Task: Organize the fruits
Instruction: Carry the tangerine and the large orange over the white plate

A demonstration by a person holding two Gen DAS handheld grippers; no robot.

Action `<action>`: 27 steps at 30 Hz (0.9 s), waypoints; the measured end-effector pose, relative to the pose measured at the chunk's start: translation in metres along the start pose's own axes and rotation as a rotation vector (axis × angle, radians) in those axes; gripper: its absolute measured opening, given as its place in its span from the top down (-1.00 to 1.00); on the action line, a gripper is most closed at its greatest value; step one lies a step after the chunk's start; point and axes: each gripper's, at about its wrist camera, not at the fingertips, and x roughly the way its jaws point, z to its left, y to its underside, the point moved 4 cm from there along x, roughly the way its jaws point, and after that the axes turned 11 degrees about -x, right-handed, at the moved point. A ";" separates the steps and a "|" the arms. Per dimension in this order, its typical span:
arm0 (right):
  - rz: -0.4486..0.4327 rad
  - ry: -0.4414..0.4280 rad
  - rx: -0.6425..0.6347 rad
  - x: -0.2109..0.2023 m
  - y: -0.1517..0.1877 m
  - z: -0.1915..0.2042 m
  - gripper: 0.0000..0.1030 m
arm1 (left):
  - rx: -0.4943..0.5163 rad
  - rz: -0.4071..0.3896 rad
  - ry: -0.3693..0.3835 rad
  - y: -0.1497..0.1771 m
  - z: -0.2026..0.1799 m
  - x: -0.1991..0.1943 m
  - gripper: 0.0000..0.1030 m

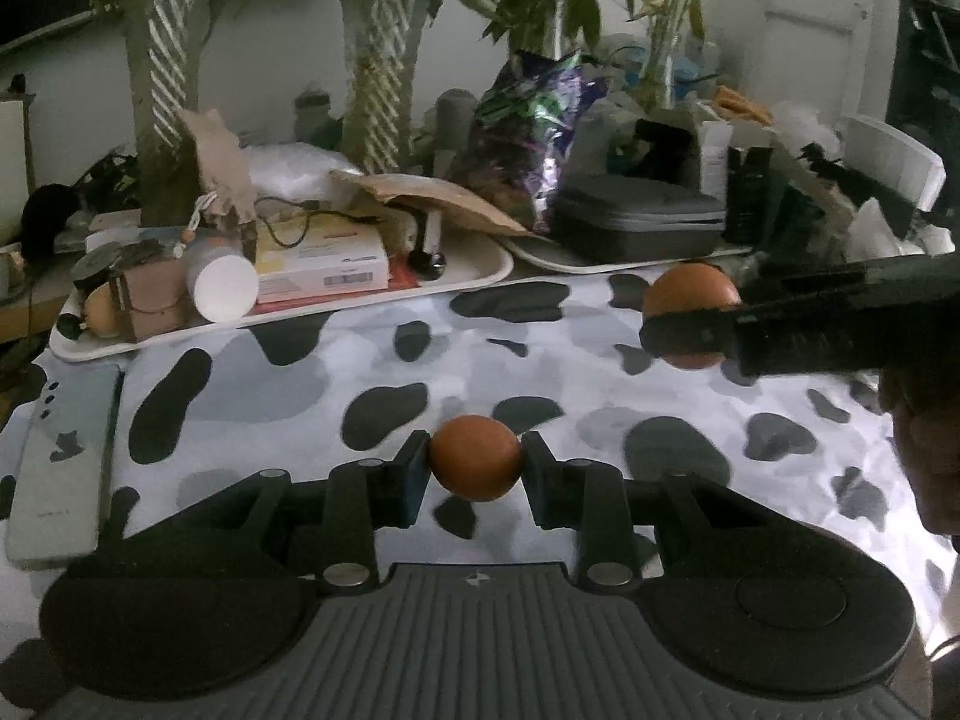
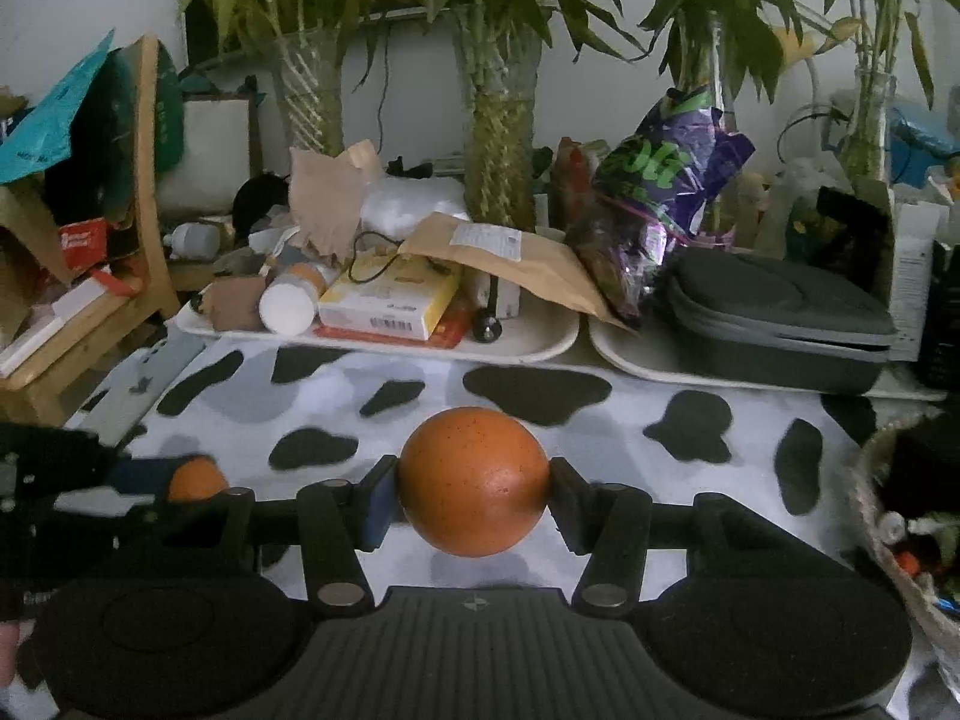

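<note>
Left gripper (image 1: 474, 465) clenched on a small round orange-brown fruit (image 1: 475, 457), its two black fingers pressing the fruit's opposite sides, held above the black-and-white cow-patterned tablecloth (image 1: 384, 384); right gripper (image 2: 474, 495) likewise clamped on a larger round orange fruit (image 2: 474, 480), seen from the left wrist view as the second fruit (image 1: 690, 300) gripped at right above the cloth. In the right wrist view the smaller fruit (image 2: 195, 479) appears at lower left, partly hidden by the left gripper's body. Behind the cloth, two cream trays: the left tray (image 2: 528, 345) bearing a yellow-and-white box (image 2: 390, 300) and a white-capped bottle (image 2: 288, 306); the right tray (image 2: 636, 360) bearing a grey zipped case (image 2: 780, 306). A woven basket (image 2: 888, 540) stands at far right.
</note>
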 end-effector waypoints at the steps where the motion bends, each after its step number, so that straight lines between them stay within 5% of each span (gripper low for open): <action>1: 0.001 -0.001 -0.006 -0.006 0.003 0.000 -0.05 | 0.002 0.000 0.003 0.002 -0.003 -0.002 0.39; 27: 0.080 -0.081 -0.025 -0.102 0.061 0.025 -0.06 | 0.075 0.057 0.075 0.064 -0.077 -0.061 0.38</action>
